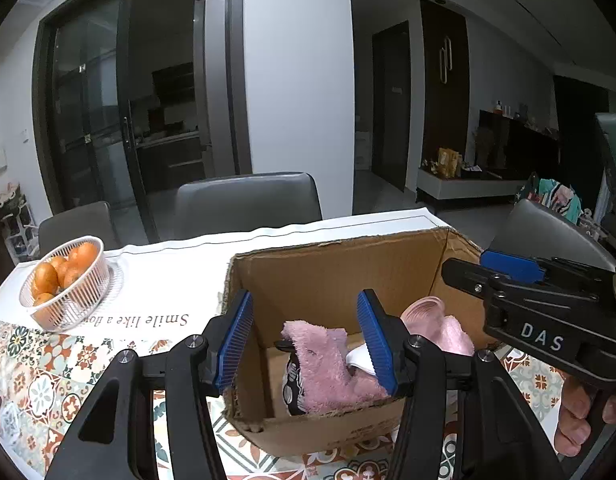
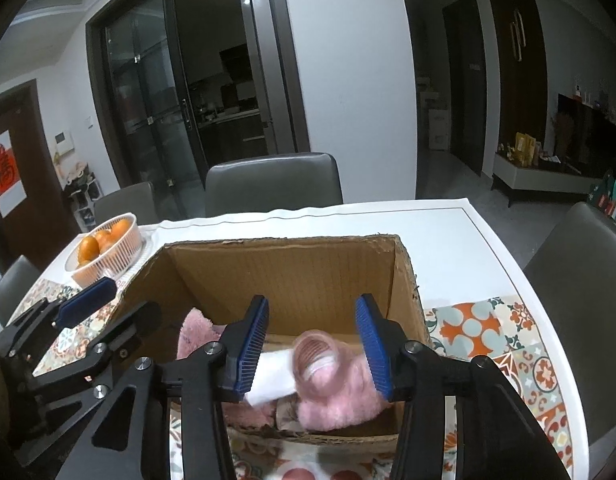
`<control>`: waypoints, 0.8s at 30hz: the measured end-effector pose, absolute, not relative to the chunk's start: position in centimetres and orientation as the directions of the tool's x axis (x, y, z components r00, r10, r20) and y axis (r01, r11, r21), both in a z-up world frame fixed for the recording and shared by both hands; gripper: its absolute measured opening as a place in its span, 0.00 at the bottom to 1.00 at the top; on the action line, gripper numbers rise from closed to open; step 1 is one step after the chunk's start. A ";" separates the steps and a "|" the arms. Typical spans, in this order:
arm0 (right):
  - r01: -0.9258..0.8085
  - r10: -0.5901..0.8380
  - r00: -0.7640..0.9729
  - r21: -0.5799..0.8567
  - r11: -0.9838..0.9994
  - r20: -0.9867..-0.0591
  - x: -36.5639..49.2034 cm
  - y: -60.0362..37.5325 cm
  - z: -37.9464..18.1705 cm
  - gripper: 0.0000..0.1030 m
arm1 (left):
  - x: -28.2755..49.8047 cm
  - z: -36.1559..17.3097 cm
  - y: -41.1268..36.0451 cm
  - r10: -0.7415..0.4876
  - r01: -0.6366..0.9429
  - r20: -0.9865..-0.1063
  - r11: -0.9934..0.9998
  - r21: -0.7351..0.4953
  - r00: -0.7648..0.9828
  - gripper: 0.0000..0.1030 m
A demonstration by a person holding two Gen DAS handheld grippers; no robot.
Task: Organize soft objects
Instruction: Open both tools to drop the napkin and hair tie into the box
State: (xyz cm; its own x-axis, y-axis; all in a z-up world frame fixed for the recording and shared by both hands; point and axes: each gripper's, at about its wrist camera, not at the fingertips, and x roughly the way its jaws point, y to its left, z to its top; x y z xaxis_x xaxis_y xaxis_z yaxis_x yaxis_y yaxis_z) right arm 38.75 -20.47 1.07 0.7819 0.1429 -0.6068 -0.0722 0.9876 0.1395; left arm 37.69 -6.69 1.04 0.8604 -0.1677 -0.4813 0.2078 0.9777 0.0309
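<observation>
An open cardboard box (image 1: pixel 340 276) stands on the table. Inside it lie fluffy pink slippers. One slipper (image 1: pixel 328 364) rests by the near wall, over a black-and-white patterned item (image 1: pixel 291 386). My left gripper (image 1: pixel 306 296) hovers open over the box, and its blue pads (image 1: pixel 234 340) touch nothing. My right gripper (image 2: pixel 312 302) is open above the box's right half. Below its jaws lies the other pink slipper (image 2: pixel 332 380), blurred and free of the pads, next to a white piece (image 2: pixel 272 376). Each gripper shows in the other's view, the right gripper (image 1: pixel 488 276) and the left gripper (image 2: pixel 116 308).
A white basket of oranges (image 1: pixel 66 280) sits on the table to the left. Grey chairs (image 1: pixel 248 204) stand behind the table, and another chair (image 2: pixel 580 300) at its right edge. A patterned cloth (image 1: pixel 32 376) covers the near part of the table.
</observation>
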 end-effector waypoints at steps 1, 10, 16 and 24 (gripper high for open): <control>-0.073 0.144 0.785 0.141 0.987 -0.603 38.6 -20.5 1.2 0.46 | 37.4 1.2 -6.6 -0.164 0.203 -0.477 0.979 0.033 0.864 0.52; -0.070 0.120 0.819 0.110 0.991 -0.561 35.0 -20.1 3.3 0.46 | 33.7 3.3 -5.5 -0.129 0.158 -0.427 0.987 0.033 0.895 0.61; -0.070 0.099 0.839 0.076 0.995 -0.535 31.6 -19.3 4.8 0.46 | 30.0 4.7 -4.7 -0.106 0.131 -0.383 0.991 0.040 0.918 0.65; -0.055 0.082 0.865 0.069 0.996 -0.495 26.1 -19.1 6.7 0.46 | 25.3 5.7 -4.6 -0.091 0.119 -0.343 0.991 0.059 0.935 0.72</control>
State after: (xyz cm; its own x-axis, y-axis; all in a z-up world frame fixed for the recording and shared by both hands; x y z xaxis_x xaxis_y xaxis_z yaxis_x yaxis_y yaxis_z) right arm 26.05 -19.11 6.69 0.8649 0.0821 -0.4951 -0.0551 0.9961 0.0689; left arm 25.28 -4.61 5.68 0.9347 -0.0915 -0.3433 0.1186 0.9912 0.0587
